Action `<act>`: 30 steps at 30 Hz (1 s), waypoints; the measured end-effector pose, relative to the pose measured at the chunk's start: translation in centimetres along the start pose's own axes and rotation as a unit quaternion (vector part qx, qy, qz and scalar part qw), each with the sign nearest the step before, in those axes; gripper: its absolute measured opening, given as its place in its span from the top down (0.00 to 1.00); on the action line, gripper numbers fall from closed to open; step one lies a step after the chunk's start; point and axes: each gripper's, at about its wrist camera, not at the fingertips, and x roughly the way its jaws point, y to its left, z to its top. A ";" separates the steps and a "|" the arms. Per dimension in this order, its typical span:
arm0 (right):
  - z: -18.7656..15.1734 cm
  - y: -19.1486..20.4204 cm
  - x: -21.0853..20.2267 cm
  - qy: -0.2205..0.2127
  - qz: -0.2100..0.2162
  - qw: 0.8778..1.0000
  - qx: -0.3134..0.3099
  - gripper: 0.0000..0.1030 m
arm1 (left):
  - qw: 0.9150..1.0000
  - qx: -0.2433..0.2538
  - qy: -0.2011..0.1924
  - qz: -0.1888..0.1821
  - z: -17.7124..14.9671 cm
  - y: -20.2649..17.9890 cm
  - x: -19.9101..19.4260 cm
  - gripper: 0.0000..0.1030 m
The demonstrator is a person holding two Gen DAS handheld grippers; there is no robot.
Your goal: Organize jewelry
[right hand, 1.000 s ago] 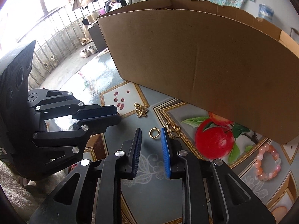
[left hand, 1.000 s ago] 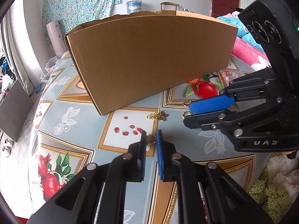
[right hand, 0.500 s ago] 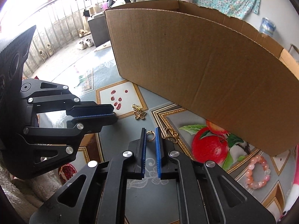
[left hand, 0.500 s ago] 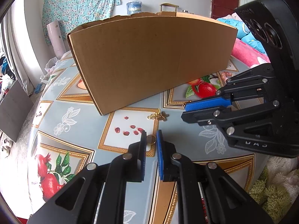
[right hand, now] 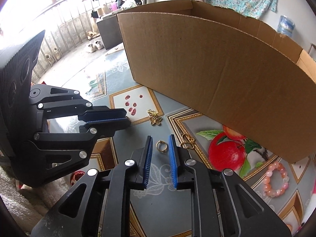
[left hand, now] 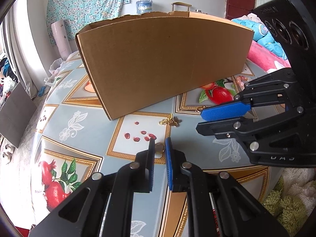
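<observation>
In the left wrist view my left gripper (left hand: 159, 142) is shut on a small gold ring (left hand: 159, 148), held at its tips just above the patterned tablecloth. My right gripper (right hand: 160, 141) stands to its right. Its jaws are opening, and a second gold ring (right hand: 162, 146) lies on the cloth between the blue pads (right hand: 171, 148), untouched. A gold butterfly charm (right hand: 155, 118) lies just beyond both grippers. A gold knot-shaped clasp (right hand: 186, 140) lies right of the right fingertips. A pink bead bracelet (right hand: 275, 179) rests at the far right.
A large open cardboard box (right hand: 217, 79) stands on the table (right hand: 158, 207) right behind the jewelry, its wall close to the charm. Bedding (left hand: 264, 57) lies to the right of the table, a fluffy green rug (left hand: 286, 201) below its edge.
The right gripper's jaws closed near the ring on the cloth, then parted again; the ring still lies on the table. The left gripper has kept still with its ring.
</observation>
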 end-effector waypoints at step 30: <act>-0.6 -0.2 -1.5 -0.001 -0.002 1.000 -0.025 0.93 | 0.999 -0.032 0.031 0.023 0.3 1.0 -0.9 0.90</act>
